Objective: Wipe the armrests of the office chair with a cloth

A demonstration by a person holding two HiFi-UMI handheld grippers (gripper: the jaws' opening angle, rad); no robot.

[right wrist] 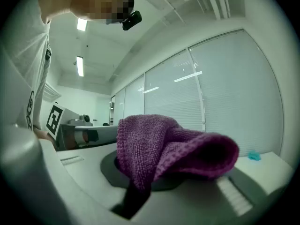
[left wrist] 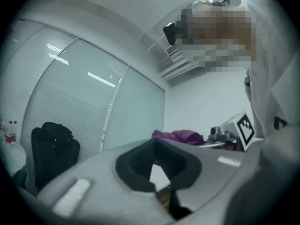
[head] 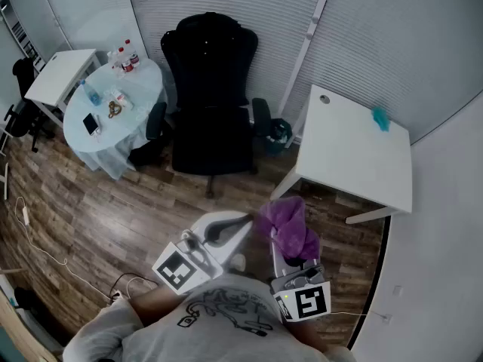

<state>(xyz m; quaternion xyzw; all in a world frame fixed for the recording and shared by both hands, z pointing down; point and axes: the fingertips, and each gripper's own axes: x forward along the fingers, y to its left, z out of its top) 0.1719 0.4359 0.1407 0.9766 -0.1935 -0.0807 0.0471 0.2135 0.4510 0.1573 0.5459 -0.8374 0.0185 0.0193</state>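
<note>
Looking steeply down onto a wood floor point(head: 113, 210) and reading it from the left. Spotting first one small white desk point(head: 60, 72). Next, one round table point(head: 143, 96) draped in pale blue, carrying a few red-capped bottles point(head: 127, 55) too small for counting, and one dark phone point(head: 90, 123).

Moving on to one office chair point(head: 211, 104), standing against the blinds point(head: 226, 6) and facing the camera. Showing matte black all over, with a tall back and a broad seat. Counting two arm supports: one armrest point(head: 156, 119) just beside the round table, the other armrest point(head: 260, 115) near one dark bin point(head: 279, 134). Both looking dark and padded, both lying well apart from the grippers and the cloth.

Holding the left gripper point(head: 225, 226) low in the foreground, clenching it tight on nothing.

Pinching one purple cloth point(head: 290, 225) fast in the right gripper point(head: 285, 240), well short of the chair. Showing a coarse knitted weave with a stitched hem, bunching into a fold and drooping over the jaws.

Finishing at the right with one white square table point(head: 355, 164), bearing one small teal thing point(head: 381, 118) near its far edge.
</note>
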